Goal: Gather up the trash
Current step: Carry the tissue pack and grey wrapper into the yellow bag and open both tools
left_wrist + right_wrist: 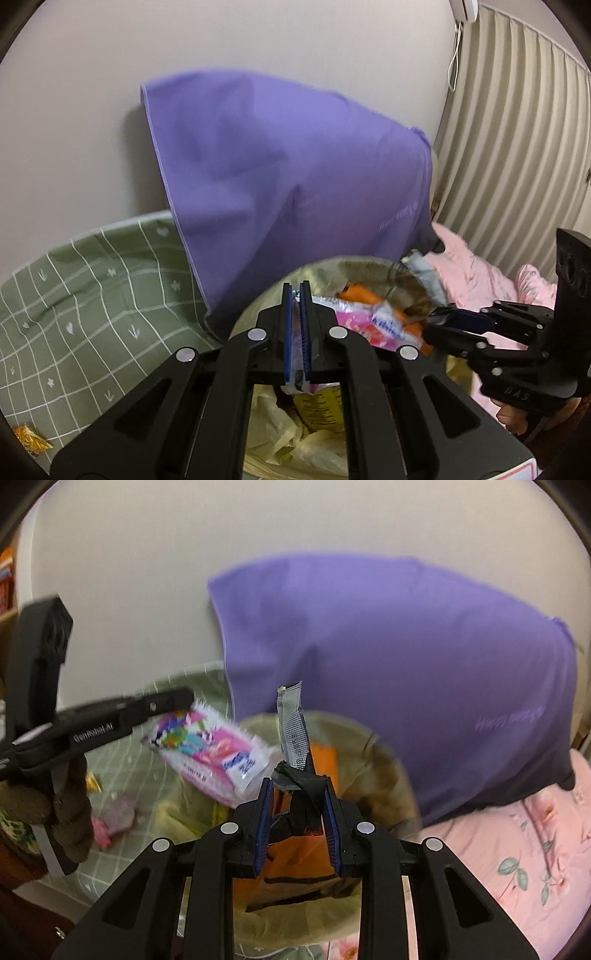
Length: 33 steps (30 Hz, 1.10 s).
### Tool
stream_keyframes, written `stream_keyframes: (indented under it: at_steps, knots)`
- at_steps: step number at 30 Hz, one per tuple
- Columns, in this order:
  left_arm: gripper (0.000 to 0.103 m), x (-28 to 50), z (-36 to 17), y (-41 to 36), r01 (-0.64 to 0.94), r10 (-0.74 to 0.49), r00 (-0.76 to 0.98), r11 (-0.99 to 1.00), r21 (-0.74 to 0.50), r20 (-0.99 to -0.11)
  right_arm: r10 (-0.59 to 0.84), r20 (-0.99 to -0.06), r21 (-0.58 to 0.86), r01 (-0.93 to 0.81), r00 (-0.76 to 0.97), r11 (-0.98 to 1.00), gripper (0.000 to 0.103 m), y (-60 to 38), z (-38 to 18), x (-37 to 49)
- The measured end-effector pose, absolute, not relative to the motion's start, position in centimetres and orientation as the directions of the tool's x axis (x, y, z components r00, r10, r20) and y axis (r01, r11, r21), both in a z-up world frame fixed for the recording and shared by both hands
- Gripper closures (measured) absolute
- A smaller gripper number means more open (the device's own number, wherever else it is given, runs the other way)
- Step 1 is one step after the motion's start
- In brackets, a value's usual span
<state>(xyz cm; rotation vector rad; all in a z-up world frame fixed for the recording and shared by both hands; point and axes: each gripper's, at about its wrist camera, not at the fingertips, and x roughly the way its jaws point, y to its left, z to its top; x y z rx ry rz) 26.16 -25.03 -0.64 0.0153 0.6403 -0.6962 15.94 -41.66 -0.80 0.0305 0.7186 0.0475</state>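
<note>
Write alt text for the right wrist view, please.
The right gripper holds a crumpled silver wrapper over a lined trash bin. At left, the left gripper holds a pink snack packet above the bin.

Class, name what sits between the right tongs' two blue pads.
A crumpled silver wrapper and dark scrap, pinched by the right tongs above the bin; right wrist view.

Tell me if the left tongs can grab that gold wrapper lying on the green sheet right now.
Probably not yet: the left tongs are shut on the pink wrapper over the bin. The gold wrapper lies uncovered on the green sheet, so only the occupied grip blocks it.
</note>
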Motion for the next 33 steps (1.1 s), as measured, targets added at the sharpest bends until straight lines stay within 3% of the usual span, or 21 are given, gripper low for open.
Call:
stream_keyframes:
  at_steps: [12,16,27,33]
  knots:
    - [0.099,24.8,-6.5,-26.8,0.642,-0.569,0.472,0.745,-0.179,-0.674,0.037,-0.730,-0.007,-0.061,0.682,0.998,0.078,-42.3,-3.1,16.5]
    - [0.099,23.9,-6.6,-27.3,0.677,-0.575,0.454,0.719,-0.156,-0.681,0.089,-0.737,0.012,-0.118,0.670,0.993,0.078,-42.1,-2.7,15.6]
    - [0.099,23.9,-5.4,-25.8,0.663,-0.610,0.424,0.713,-0.230,-0.670,0.060,-0.706,0.013,-0.072,0.705,0.997,0.077,-42.7,-1.5,15.2]
    - [0.078,24.3,-5.2,-24.7,0.634,-0.618,0.395,0.719,-0.286,-0.680,0.030,-0.700,-0.003,-0.044,0.714,0.999,0.068,-42.2,-1.4,14.7]
